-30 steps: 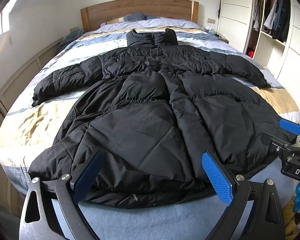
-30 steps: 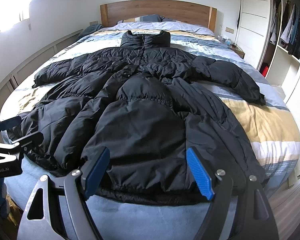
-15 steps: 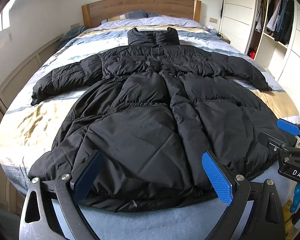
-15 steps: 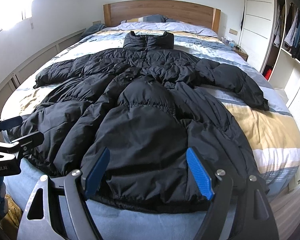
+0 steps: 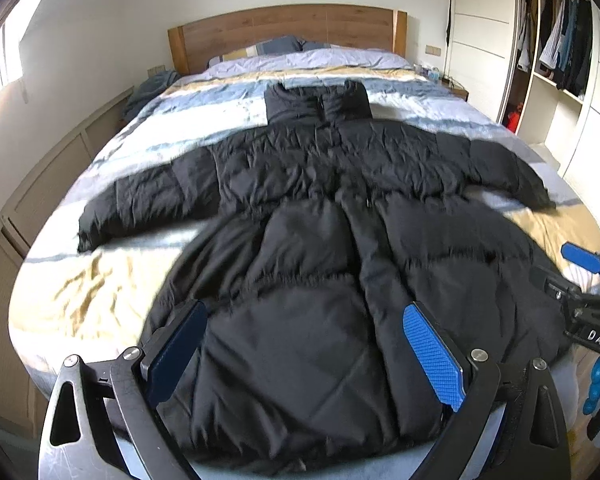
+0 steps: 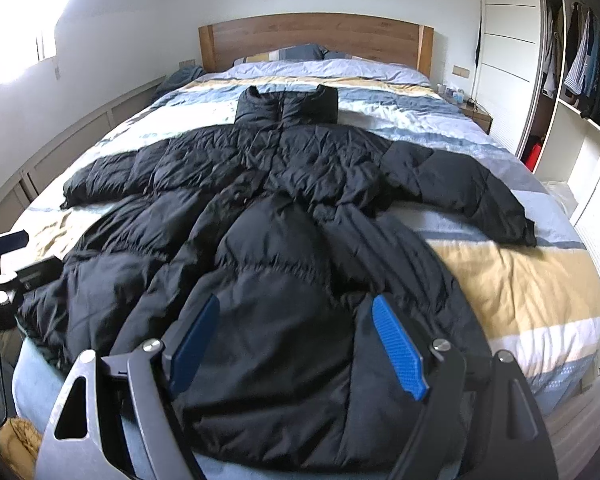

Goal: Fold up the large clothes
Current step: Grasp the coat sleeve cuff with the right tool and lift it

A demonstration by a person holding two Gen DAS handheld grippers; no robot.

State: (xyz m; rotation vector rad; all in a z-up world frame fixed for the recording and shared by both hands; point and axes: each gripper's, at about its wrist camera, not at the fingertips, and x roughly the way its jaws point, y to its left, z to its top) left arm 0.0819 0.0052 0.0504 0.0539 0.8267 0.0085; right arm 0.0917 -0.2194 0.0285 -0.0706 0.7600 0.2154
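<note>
A long black puffer coat (image 5: 308, 240) lies spread flat on the bed, collar toward the headboard, sleeves out to both sides, hem at the foot. It also shows in the right wrist view (image 6: 268, 232). My left gripper (image 5: 304, 344) is open and empty, hovering over the hem's left half. My right gripper (image 6: 296, 340) is open and empty over the hem's right half. The right gripper shows at the right edge of the left wrist view (image 5: 588, 280); the left gripper shows at the left edge of the right wrist view (image 6: 8, 256).
The bed (image 5: 100, 288) has a striped blue, white and yellow cover and a wooden headboard (image 5: 288, 28). An open wardrobe (image 5: 560, 64) with hanging clothes stands on the right. A panelled wall runs along the left. A nightstand (image 6: 476, 114) sits at the far right of the bed.
Both grippers have moved forward and a little higher over the coat's hem. The coat has not moved. Both grippers stay open.
</note>
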